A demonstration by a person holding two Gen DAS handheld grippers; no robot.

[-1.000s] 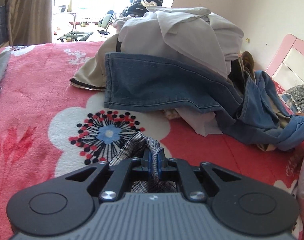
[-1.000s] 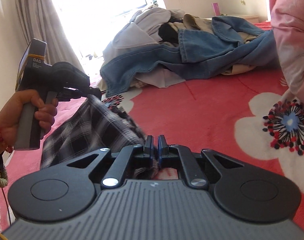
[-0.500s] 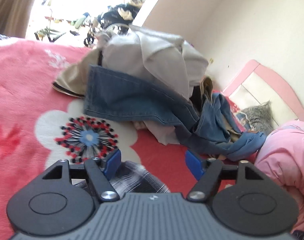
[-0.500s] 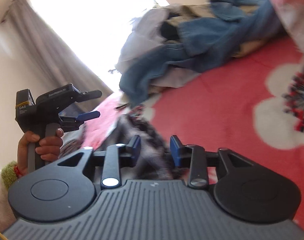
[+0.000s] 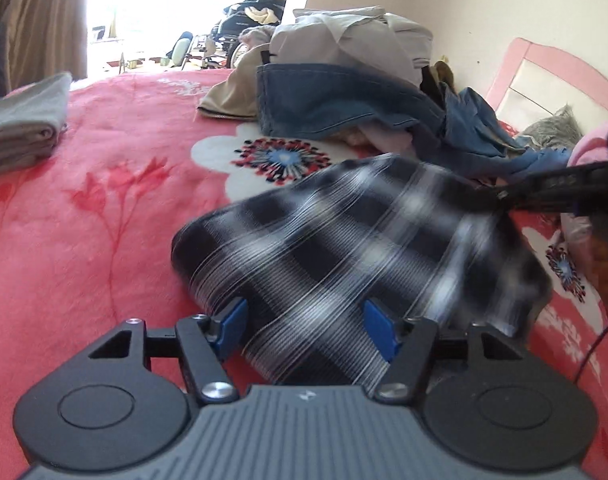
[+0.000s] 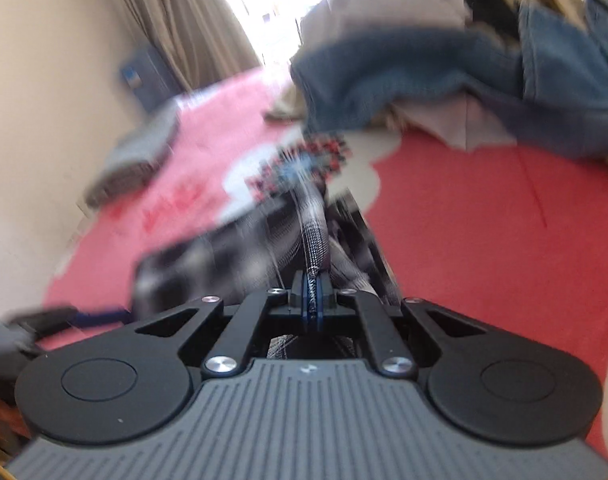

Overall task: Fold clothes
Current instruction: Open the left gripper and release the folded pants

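Left wrist: left tool, jaws just opened, stands wide with the plaid shirt loose between them, just in front of the clothes pile on the bed; its corner is released.

Right wrist: right tool, just re-closed, pinches a shirt fold; one-handed carry likely.

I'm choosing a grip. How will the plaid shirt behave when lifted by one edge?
Probably floppy: the plaid shirt sags in folds from the shut right gripper. Likely light, since a thin pinch holds it. It may swing, as its blur suggests.
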